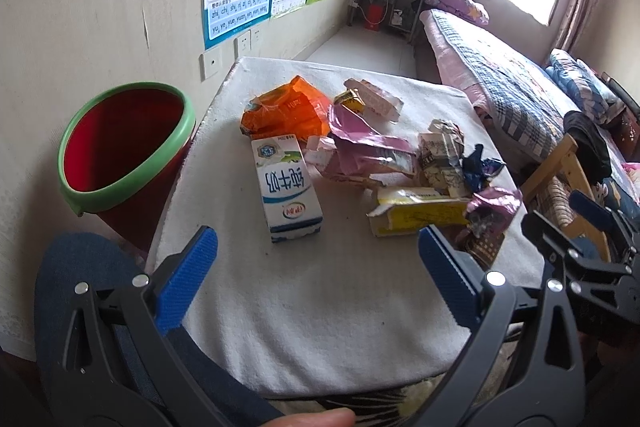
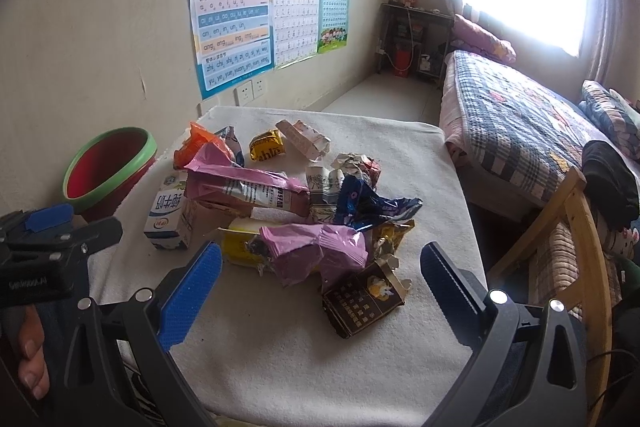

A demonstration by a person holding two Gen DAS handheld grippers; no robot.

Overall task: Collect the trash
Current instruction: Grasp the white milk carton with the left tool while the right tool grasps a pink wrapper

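A: Where's the trash?

B: Heaped on the white cloth (image 1: 320, 307) covering the table. Milk carton (image 1: 286, 187) lies nearest the red bin (image 1: 120, 147), on the bin-side edge of the heap; orange wrapper (image 1: 286, 111) is behind it, pink wrapper (image 2: 248, 183) w/ the yellow box (image 1: 416, 211) further from the bin.

A: Why's the bin there?

B: Prob. so stuff drops straight in: it's tucked vs. the table edge, mouth tilted towards the heap.

A: Tools?

B: Left gripper (image 1: 318, 259) spread wide, nothing in it, lined up on the carton. Right gripper (image 2: 320, 275) also wide & empty, straddling the far-from-bin side.

A: Views differ?

B: Right wrist shows a dark box (image 2: 364, 303), barely visible in the left. Left wrist looks deeper into the bin; no trash visible inside.
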